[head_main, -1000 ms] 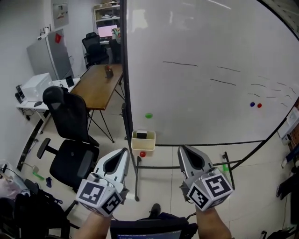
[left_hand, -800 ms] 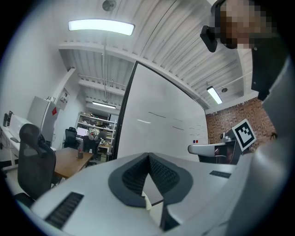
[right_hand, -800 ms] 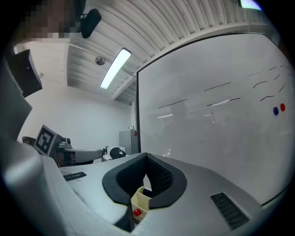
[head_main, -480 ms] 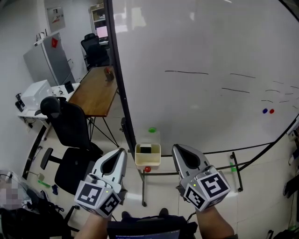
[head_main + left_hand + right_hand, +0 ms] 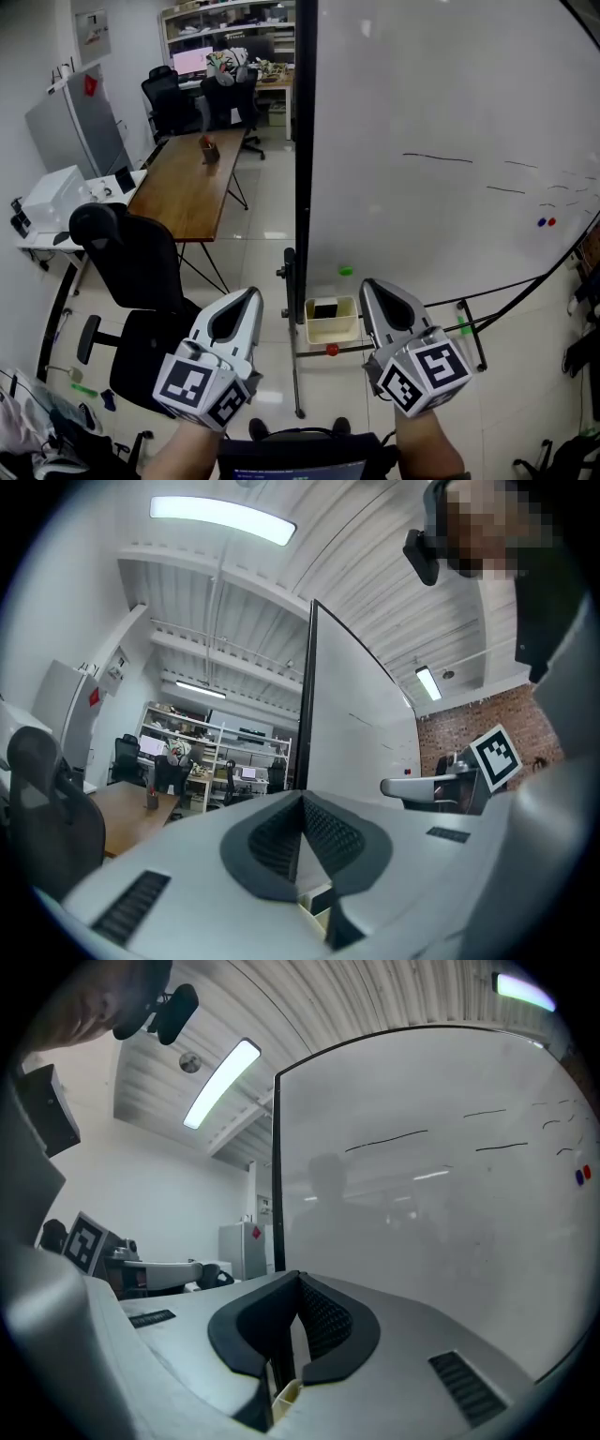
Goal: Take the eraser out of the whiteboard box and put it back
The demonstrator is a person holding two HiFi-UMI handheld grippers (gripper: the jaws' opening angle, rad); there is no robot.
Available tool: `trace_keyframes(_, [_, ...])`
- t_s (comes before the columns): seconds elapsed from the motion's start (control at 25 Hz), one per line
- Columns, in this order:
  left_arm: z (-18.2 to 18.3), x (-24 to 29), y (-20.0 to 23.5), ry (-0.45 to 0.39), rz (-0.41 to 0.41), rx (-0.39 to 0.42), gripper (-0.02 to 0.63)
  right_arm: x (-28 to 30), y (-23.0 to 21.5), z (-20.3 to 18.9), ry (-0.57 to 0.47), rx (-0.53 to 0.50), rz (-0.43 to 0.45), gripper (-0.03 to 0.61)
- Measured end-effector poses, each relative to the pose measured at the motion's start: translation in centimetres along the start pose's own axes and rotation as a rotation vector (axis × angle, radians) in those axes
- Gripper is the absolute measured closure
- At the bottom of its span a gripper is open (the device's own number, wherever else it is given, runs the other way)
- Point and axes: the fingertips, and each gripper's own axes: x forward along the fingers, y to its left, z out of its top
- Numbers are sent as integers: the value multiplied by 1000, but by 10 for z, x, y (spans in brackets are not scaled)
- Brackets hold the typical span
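- The head view looks down on two hand-held tools, side by side and pointing level toward a large whiteboard [image 5: 450, 141] on a wheeled stand.
- The left tool [image 5: 251, 293] is clenched. Its own view shows the dark ribbed pads [image 5: 323, 834] meeting at the tip with nothing between them.
- The right tool [image 5: 367, 285] is also clenched. Its pads [image 5: 319, 1316] are pressed together and it is empty.
- Each tool carries a cube with black-and-white square markers near the person's wrist.
- The whiteboard box [image 5: 330, 323], a small cream open-topped box, hangs at the lower edge of the board. It sits just beyond the two tool tips, between them, and touches neither.
- The eraser [image 5: 326, 309], a dark block, sits inside the box.
- A red magnet [image 5: 331, 350] is just below the box, and a green magnet [image 5: 346, 271] is on the board just above it.
- A few thin dark pen strokes cross the board, with a blue and a red dot at its far right.
- To the left stands a black office chair [image 5: 131, 272], and behind it a brown wooden surface [image 5: 192, 183].
- More chairs and shelves stand at the far end of the room.
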Motion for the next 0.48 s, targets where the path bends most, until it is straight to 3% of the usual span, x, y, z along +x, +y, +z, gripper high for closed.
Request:
trace_keyframes(0.36, [-8, 12, 53, 14, -15, 8, 580, 47, 10, -21, 46, -51, -72, 558])
trace_keyframes(0.44, [-19, 19, 62, 24, 2, 15, 578, 55, 5, -38, 86, -57, -87, 471])
trace_keyframes(0.48, [-27, 23, 68, 32, 18, 17, 578, 59, 0, -47, 105, -51, -93, 466])
